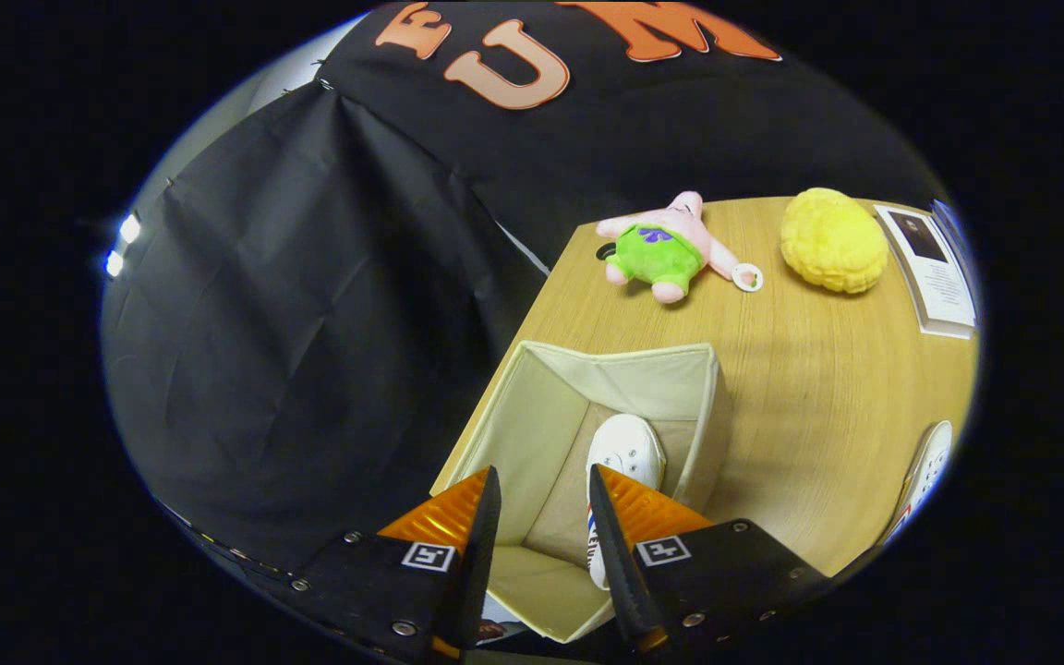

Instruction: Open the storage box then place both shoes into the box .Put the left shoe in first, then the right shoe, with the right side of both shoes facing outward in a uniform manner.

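Note:
A cream fabric storage box (652,379) stands open on the wooden table, right below and ahead of my fingers. One white canvas shoe (622,454) lies inside it on its side along the right wall, toe pointing away from me. My gripper (543,489) hovers above the box's near half, open, with nothing between its fingers; the right finger (610,526) overlaps the shoe's heel part in the view. A second white shoe (927,471) lies on the table far off to the right, partly cut off.
Beyond the box lie a pink and green plush toy (661,245) with a small ring, a yellow knobbly cushion (832,240), and a framed card (934,268) at the far right. The table's left edge (532,319) runs diagonally beside the box, with black cloth beyond.

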### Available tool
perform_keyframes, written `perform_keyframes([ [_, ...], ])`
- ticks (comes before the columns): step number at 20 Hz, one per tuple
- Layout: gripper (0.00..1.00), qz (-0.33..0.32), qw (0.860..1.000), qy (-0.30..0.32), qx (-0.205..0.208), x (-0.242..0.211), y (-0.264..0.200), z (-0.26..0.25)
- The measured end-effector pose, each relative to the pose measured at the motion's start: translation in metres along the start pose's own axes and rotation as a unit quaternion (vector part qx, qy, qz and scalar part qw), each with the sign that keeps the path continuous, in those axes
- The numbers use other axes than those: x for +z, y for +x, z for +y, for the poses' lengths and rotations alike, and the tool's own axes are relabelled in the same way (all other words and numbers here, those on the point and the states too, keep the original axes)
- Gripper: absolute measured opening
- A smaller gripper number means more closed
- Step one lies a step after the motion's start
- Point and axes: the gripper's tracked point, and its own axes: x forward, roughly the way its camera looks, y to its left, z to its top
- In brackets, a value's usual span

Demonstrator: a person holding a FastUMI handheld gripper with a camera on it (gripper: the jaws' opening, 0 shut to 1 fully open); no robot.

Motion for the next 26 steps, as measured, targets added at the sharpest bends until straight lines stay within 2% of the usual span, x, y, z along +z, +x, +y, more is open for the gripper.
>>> perform_keyframes([
  [6, 0.75, -0.049, 0.998, 0.016, -0.027, 0.011, -0.046, -0.038],
  [9, 0.8, -0.061, 0.996, 0.028, -0.05, 0.007, -0.067, -0.064],
  [12, 0.85, -0.074, 0.993, 0.047, -0.082, 0.001, -0.087, -0.098],
  [15, 0.89, -0.072, 0.987, 0.059, -0.13, -0.018, -0.102, -0.142],
  [20, 0.89, -0.071, 0.971, 0.092, -0.208, -0.058, -0.138, -0.219],
  [26, 0.89, -0.064, 0.941, 0.126, -0.307, -0.108, -0.183, -0.322],
])
